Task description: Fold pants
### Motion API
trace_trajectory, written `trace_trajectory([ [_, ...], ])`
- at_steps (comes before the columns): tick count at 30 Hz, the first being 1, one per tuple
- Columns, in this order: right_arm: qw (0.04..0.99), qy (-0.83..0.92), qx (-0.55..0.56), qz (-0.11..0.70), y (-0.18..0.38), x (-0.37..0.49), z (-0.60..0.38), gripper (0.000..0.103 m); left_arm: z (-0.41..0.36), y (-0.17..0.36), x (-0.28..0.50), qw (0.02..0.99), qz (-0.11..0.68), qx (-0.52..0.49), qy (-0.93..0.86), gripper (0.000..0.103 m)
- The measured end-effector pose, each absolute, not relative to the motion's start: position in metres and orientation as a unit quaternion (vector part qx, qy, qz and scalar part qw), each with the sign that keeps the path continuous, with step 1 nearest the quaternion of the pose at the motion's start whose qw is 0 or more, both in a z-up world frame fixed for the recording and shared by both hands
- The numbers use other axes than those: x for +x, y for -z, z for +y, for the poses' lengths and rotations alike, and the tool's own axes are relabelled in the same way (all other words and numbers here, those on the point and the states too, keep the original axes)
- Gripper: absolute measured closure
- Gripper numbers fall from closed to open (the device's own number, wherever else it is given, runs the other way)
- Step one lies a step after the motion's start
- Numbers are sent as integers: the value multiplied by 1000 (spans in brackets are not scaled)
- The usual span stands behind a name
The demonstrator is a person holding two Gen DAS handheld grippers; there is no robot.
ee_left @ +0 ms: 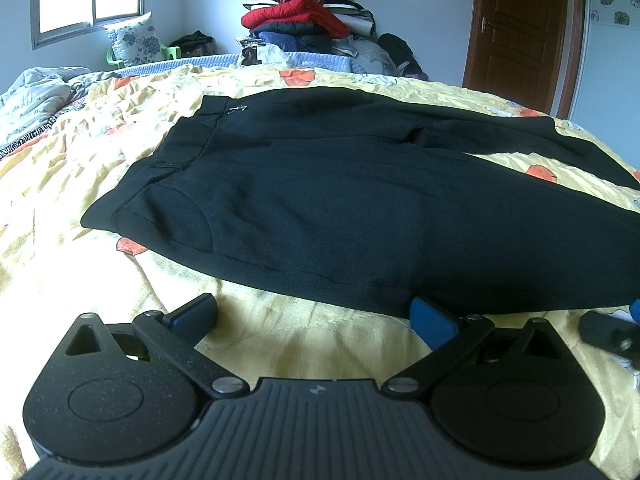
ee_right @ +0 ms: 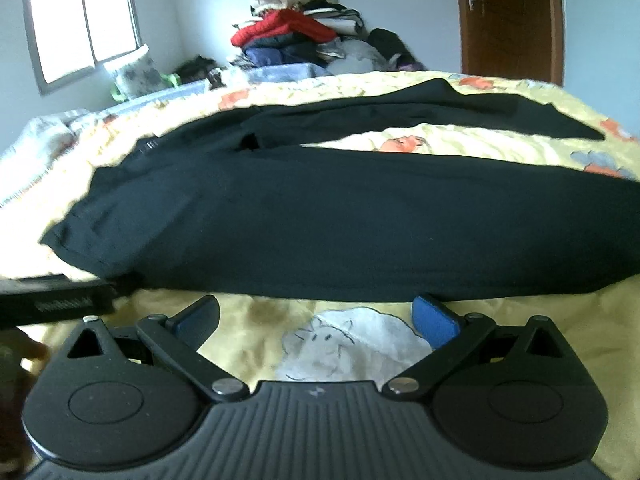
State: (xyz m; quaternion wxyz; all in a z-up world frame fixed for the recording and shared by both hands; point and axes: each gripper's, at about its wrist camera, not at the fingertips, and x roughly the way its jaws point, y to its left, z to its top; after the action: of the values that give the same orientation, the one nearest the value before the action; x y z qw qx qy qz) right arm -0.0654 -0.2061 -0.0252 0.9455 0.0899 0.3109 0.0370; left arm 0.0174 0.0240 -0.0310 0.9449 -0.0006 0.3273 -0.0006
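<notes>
Pants [ee_left: 340, 200]: black, spread flat across the yellow bedspread [ee_left: 100, 280]; waistband toward 9 o'clock and the two legs running off toward 3 o'clock, a wedge of bedspread showing between them. Laid out like this, probably so one leg could be brought over the other.

Near leg: its long edge lay at 12 o'clock just beyond both tools, the handiest place to take hold.

Left gripper [ee_left: 316, 312]: spread wide, holding nothing; low over the bedspread, with its right fingertip at the fabric's edge, contact not clear. Seemingly lined up near the seat end of the near leg.

Right gripper [ee_right: 316, 312]: also spread wide and empty, just short of the same edge further along the leg, above a sheep print [ee_right: 352, 344] on the bedspread. Two holds spaced apart would keep the leg straight when lifted.

Other tool in right view: the left one's dark body [ee_right: 56, 304] appeared at 9 o'clock, beside the waist end.

Clothes heap [ee_left: 312, 20]: at 12 o'clock beyond the bed, well apart.

Progress: no fold yet made, by the look of it.
</notes>
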Motion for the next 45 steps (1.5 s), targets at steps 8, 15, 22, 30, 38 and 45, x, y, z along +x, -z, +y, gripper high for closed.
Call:
trace_trajectory([
  [8,961,-94,74,248,-11,-62,-212,0,34,30,15,948,317,-34,16,0],
  [15,961,-166,-30,218,-44,0,-202,0,45,7,15,963,269,-32,0,3],
  [22,936,-243,-127,221,-56,134,-182,0,56,-17,44,966,256,25,-29,2],
  [30,910,-264,-164,273,-49,262,-150,0,82,-26,78,958,281,-1,-62,2],
  [38,876,-314,-198,306,-24,330,-111,1,86,-24,99,952,298,15,-69,2],
  [45,854,-353,-132,359,-10,377,-116,36,84,-25,122,951,300,25,-67,2],
])
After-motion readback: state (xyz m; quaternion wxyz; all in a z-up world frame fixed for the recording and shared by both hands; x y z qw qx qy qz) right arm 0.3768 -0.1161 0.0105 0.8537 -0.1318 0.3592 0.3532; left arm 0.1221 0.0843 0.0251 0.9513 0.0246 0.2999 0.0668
